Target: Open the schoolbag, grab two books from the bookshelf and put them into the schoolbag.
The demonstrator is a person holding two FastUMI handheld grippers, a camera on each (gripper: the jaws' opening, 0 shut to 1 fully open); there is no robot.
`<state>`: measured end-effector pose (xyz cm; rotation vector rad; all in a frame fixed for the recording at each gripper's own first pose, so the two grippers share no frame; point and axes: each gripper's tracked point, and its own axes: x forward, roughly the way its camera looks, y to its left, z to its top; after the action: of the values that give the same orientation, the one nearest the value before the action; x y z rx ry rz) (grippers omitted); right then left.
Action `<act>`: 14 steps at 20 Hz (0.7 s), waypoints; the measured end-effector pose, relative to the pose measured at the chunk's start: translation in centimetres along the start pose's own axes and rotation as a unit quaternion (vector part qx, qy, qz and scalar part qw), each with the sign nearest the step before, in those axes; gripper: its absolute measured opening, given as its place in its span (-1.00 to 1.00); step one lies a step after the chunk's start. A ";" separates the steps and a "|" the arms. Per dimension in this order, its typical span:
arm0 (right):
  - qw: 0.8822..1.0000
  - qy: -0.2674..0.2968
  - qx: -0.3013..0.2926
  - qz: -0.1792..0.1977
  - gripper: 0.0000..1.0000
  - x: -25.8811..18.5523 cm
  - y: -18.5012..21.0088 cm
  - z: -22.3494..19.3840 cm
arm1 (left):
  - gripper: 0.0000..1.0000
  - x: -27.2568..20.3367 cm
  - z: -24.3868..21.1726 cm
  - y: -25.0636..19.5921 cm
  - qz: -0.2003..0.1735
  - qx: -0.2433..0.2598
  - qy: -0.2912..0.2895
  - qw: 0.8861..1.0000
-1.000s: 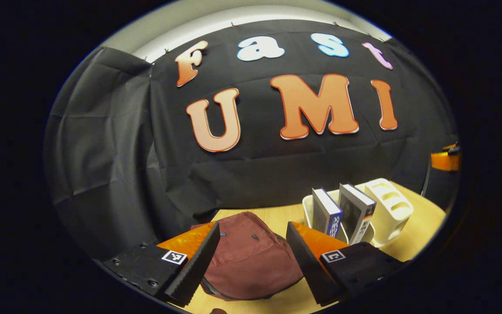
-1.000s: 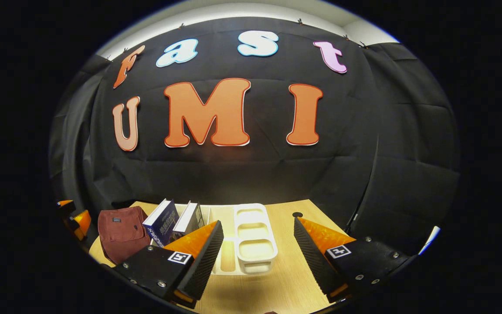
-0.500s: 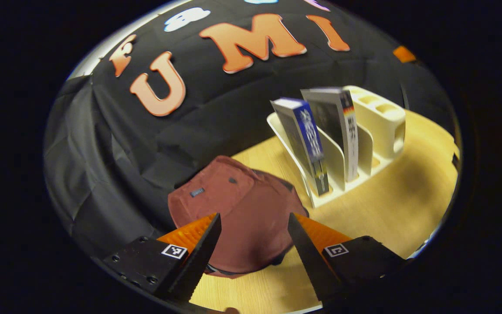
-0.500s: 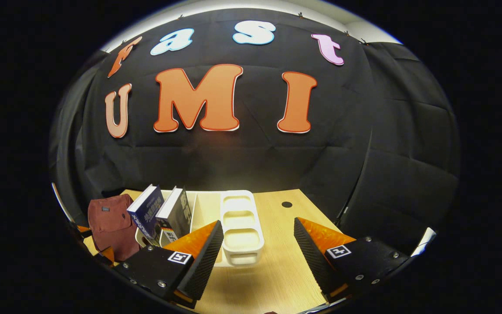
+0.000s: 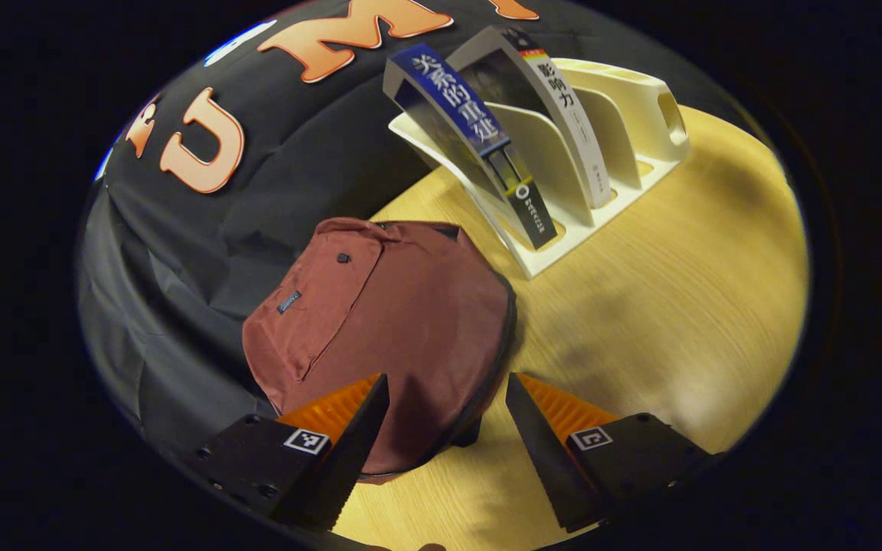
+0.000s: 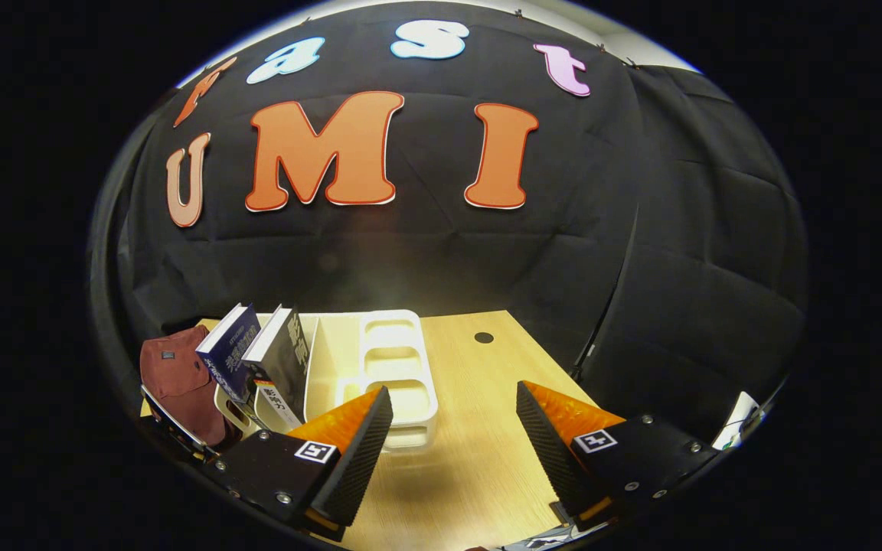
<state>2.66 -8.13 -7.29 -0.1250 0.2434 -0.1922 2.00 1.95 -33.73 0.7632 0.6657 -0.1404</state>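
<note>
A dark red schoolbag (image 5: 387, 321) lies on the wooden table, its zip closed along the right edge. My left gripper (image 5: 445, 417) hovers open just above the bag's near edge. Behind it, a cream bookshelf (image 5: 602, 153) holds two upright books: a blue-spined book (image 5: 472, 138) and a white-spined book (image 5: 563, 122). In the right gripper view the schoolbag (image 6: 177, 379) sits at far left beside the blue book (image 6: 228, 352) and the other book (image 6: 280, 363) in the bookshelf (image 6: 387, 360). My right gripper (image 6: 452, 428) stands open over bare table.
The wooden table (image 5: 678, 306) stretches right of the bag and in front of the shelf. A small round hole (image 6: 484, 337) marks the tabletop near the back. Black cloth walls close off the back and both sides.
The left gripper has tilted down and moved closer over the schoolbag and shelf. The right gripper has pulled back or tipped slightly, with the shelf shifting left and up in its view.
</note>
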 end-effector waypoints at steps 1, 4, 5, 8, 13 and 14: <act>1.000 0.001 -0.002 0.001 0.93 0.0 0.2 0.0 | 0.96 0.4 -0.5 0.2 0.000 0.001 0.012 1.000; 1.000 0.006 -0.004 0.008 0.93 0.3 0.7 -0.4 | 0.92 1.2 -0.7 0.8 0.003 0.009 0.018 1.000; 1.000 0.009 -0.003 0.011 0.93 0.3 0.9 -0.6 | 0.75 1.2 -0.3 0.7 -0.001 0.012 0.010 1.000; 1.000 0.009 0.000 0.015 0.93 0.5 1.1 -0.6 | -0.16 1.2 0.1 0.6 -0.002 0.020 0.003 1.000; 1.000 0.000 0.007 0.027 0.93 0.4 1.4 0.1 | -0.89 1.6 0.2 0.8 -0.010 0.040 0.017 0.999; 0.999 0.002 0.010 0.031 0.93 0.5 1.4 0.1 | -0.92 1.7 0.1 0.8 -0.011 0.042 0.019 0.999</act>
<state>3.37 -6.82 -7.55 -0.0975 0.2497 -0.1334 3.69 2.66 -34.20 0.8413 0.7091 -0.1758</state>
